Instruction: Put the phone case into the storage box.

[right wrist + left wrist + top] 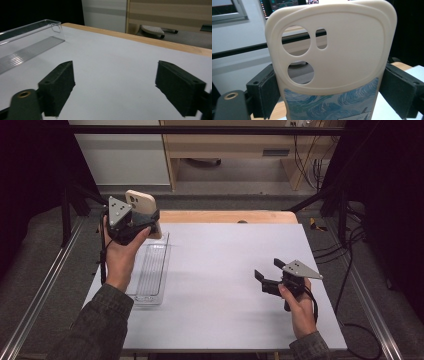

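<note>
- The left gripper (145, 220) sits at about ten o'clock on the table (225, 270), raised above its far-left corner, and pinches a cream phone case (141, 202) by its two long edges.
- In the left gripper view the black pads (265, 90) press on both sides of the phone case (332, 55); this side grip leaves the camera cut-outs and the blue swirl print clear, and keeps the case upright.
- The case stands just above the far end of the clear tray (150, 275), which lies lengthwise at about nine o'clock; the height probably lets the case clear the tray's wall.
- The right gripper (267, 270) waits at about four o'clock, low over the bare table and well apart from the case.
- Its jaws are spread wide with nothing between them, pointed toward the clear tray (30, 37), which looks like a ready stance to receive or steady something.
</note>
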`<state>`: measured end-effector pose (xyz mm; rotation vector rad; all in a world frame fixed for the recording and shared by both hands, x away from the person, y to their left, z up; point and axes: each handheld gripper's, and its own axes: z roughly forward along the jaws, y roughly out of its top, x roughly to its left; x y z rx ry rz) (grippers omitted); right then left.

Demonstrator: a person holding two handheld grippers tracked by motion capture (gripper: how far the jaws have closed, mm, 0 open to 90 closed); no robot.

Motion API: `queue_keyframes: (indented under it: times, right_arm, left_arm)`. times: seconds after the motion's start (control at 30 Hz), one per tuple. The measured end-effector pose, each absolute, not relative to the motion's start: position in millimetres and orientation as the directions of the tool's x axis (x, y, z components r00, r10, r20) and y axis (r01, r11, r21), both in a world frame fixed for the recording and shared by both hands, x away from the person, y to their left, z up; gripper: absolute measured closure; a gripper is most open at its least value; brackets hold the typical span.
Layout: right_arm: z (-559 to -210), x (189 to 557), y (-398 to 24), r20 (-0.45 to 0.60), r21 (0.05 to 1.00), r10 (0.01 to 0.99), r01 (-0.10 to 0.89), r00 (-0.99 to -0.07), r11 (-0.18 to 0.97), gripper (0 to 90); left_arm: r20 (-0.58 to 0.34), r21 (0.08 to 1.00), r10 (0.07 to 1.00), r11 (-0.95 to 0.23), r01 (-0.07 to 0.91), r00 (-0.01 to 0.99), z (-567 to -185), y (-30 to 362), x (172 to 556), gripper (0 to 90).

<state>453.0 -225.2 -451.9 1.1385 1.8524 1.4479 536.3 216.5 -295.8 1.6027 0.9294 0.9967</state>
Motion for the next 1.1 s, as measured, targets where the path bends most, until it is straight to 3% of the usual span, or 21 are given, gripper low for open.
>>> queue_keyframes:
  times: [0.2,1.1]
  right_arm:
    - [-459,446,-223,0.086,0.958,0.852,0.278,-0.516,0.072,4.6]
    - [-485,422,-244,0.131,0.969,0.846,0.248,-0.517,0.001,3.3]
  left_arm:
    - [0.156,0.973,0.927,-0.204,0.109,0.343,-296,222,550,10.8]
    - [0.126,0.973,0.956,-0.171,0.153,0.264,-305,220,589,10.7]
